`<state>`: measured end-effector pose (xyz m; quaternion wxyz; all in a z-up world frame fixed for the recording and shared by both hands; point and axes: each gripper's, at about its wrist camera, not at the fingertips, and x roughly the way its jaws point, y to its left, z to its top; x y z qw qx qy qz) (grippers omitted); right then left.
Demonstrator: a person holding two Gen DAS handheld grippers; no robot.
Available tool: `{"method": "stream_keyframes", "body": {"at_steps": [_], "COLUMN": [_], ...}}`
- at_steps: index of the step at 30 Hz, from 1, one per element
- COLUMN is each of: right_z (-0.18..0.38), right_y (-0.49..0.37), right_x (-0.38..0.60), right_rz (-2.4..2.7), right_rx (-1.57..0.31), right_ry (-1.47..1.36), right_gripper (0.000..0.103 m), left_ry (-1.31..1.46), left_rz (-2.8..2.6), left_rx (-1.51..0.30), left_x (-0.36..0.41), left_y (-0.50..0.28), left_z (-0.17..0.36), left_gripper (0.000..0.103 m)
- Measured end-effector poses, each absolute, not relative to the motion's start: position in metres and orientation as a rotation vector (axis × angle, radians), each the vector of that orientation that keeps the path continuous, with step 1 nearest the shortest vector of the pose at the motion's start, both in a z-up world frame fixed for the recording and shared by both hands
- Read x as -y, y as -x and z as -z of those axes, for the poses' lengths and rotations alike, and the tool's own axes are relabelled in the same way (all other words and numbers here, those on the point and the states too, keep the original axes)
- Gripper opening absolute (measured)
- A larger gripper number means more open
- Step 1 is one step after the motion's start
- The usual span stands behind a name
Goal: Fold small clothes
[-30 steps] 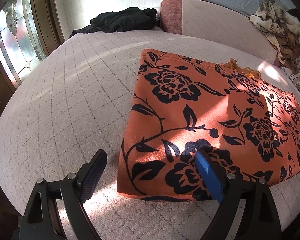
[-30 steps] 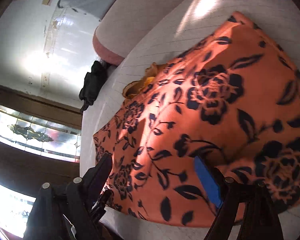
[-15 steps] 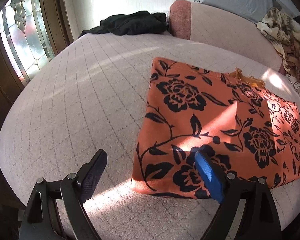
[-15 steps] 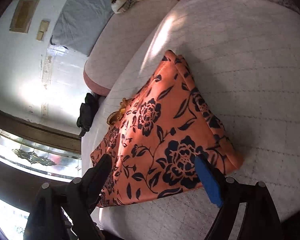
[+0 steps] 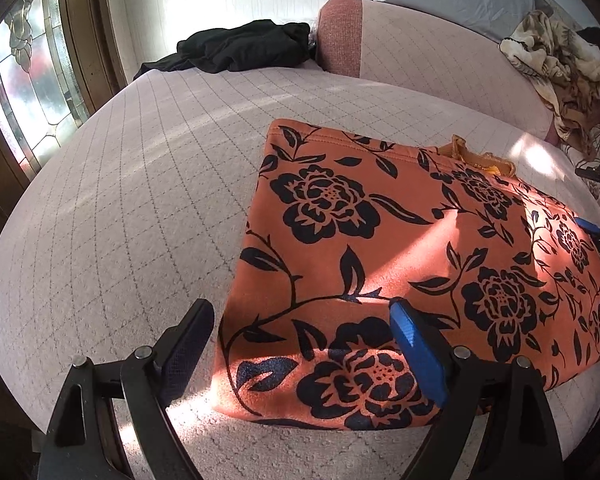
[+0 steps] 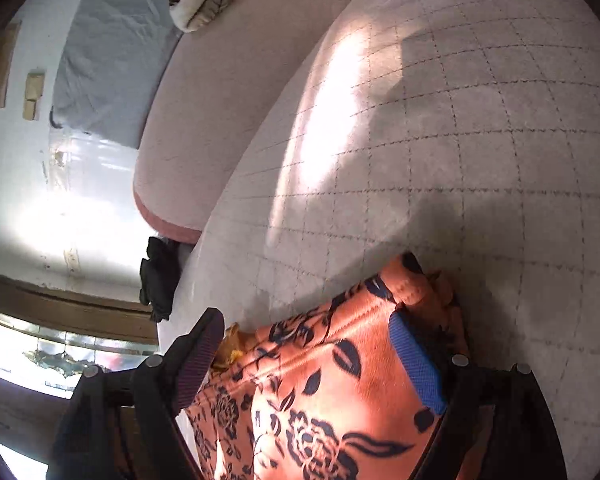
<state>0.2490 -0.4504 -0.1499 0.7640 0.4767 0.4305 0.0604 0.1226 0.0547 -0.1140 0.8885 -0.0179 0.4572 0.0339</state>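
Covering most of both views, a quilted pale sofa seat carries the orange floral garment, which lies flat in a folded rectangle on the seat's right half, with a yellow trim poking out at its far edge. A wide stretch of bare seat is left to the garment's left, and more bare seat lies beyond its far right corner in the right wrist view, so room for swinging cloth over is judged ample on both sides. A black garment is bunched at the far corner near the backrest, and a patterned cloth is heaped on the backrest, both well apart from the work. The left gripper is held wide, nothing between its jaws, over the near left corner of the garment. The right gripper is likewise spread and empty, poised over the far right corner by the hem. The next fold is judged best done by pinching both layers at matching corners, so that edges are kept aligned and the yellow trim is tucked in. The near seat edge should be minded, since the garment lies close to it.
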Motion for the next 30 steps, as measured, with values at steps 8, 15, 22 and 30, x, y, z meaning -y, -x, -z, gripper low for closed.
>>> {"method": "stream_keyframes", "body": {"at_steps": [8,15,22,30], "right_z": [0.131,0.107,0.159,0.145], "right_y": [-0.237,-0.129,-0.061,-0.053], "right_x": [0.445,0.384,0.37,0.384], "right_rz": [-0.112,-0.284,-0.214,-0.188], "right_rx": [-0.869,-0.858,-0.907,-0.873], "right_ry": [-0.98,-0.948,-1.006,-0.941], "right_gripper": [0.087,0.087,0.087,0.087], "left_ry": [0.068,0.077,0.081,0.028], "left_rz": [-0.076,-0.097,-0.162,-0.21], "left_rx": [-0.96,-0.881,-1.029,-1.031], "left_x": [-0.064,-0.068,-0.085,-0.089], "left_y": [-0.127,-0.103,-0.107,-0.095], "left_z": [0.124,0.097,0.129,0.125], "left_gripper": [0.091,0.09,0.091,0.091]}}
